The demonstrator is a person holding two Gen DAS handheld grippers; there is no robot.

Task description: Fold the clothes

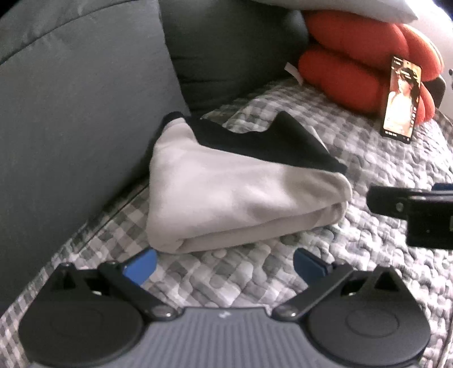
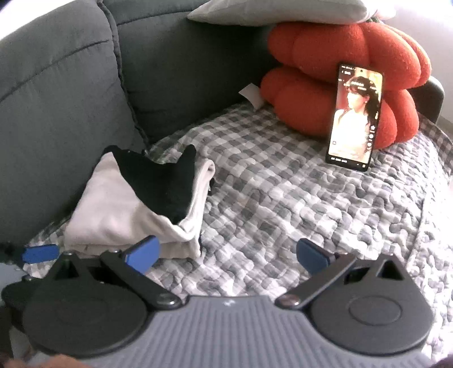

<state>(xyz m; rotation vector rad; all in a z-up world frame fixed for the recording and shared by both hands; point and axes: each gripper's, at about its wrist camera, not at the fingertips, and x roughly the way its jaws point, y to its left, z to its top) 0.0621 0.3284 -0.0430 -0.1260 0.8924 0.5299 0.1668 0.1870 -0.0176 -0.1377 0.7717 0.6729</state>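
Both tools, left tool (image 1: 223, 261) and right tool (image 2: 228, 254), gape empty over checkered quilt (image 2: 283, 198) on grey sofa (image 2: 70, 99).

I see open quilt (image 2: 283, 203) between the garment (image 2: 124, 203) and the phone (image 2: 354, 116), wide enough for either gripper to pass. The garment lies against the sofa back (image 1: 70, 127), so there is no way in from that side. The phone leans upright on the orange cushion (image 2: 339, 56), which blocks the far corner together with the pillow (image 2: 283, 11) on top. My left gripper (image 1: 223, 261) has bare quilt between its spread fingers, just short of the garment's near fold. My right gripper (image 2: 226, 254) is beside the garment's corner, with clear quilt ahead.
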